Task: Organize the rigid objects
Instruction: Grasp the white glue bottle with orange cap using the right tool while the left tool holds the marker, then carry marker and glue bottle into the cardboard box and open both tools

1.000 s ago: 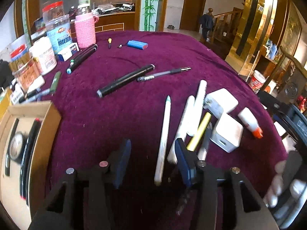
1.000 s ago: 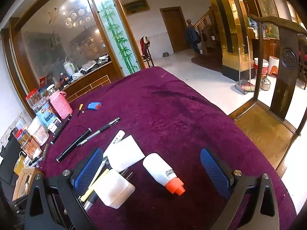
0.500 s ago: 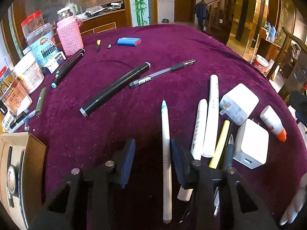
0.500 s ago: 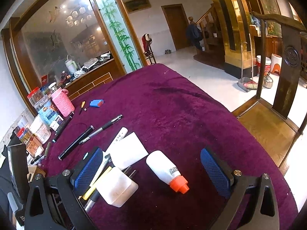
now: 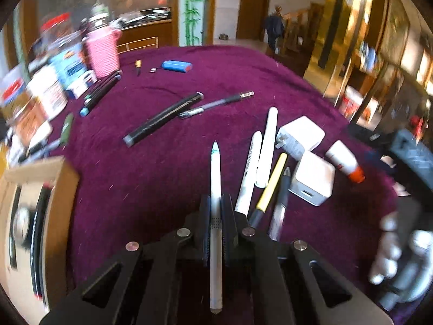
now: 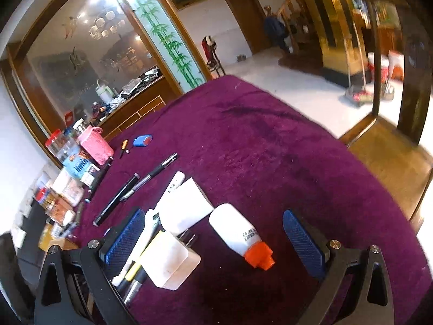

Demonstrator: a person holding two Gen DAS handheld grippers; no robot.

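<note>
Left gripper (image 5: 215,214): jaws closed on the white pen (image 5: 215,189), clamped at mid-barrel. The pen runs straight along the fingers, teal-marked tip pointing away from the camera, rear end reaching back over the gripper body. Whether its tip touches the purple tablecloth (image 5: 151,178) cannot be told — the view is motion-blurred at the edges.

Just right of the held pen lies a cluster on the cloth: two white markers (image 5: 266,149) side by side, a yellow pen (image 5: 272,187), a grey pen (image 5: 281,203), then two white chargers (image 5: 312,181) and a white bottle with orange cap (image 5: 343,161). Farther out, well apart from the cluster: a black pen (image 5: 162,119) and a gel pen (image 5: 216,104) lying end to end at an angle. A cardboard box (image 5: 35,216) sits at the left edge, dark items inside, too blurred to identify.

Right gripper (image 6: 216,241): jaws spread wide, holding nothing. Between the blue pads (image 6: 303,243) lie the bottle and the nearer charger (image 6: 170,262); the bottle's orange cap points toward the camera. The left pad stands over the ends of the marker cluster — contact cannot be told.
</note>
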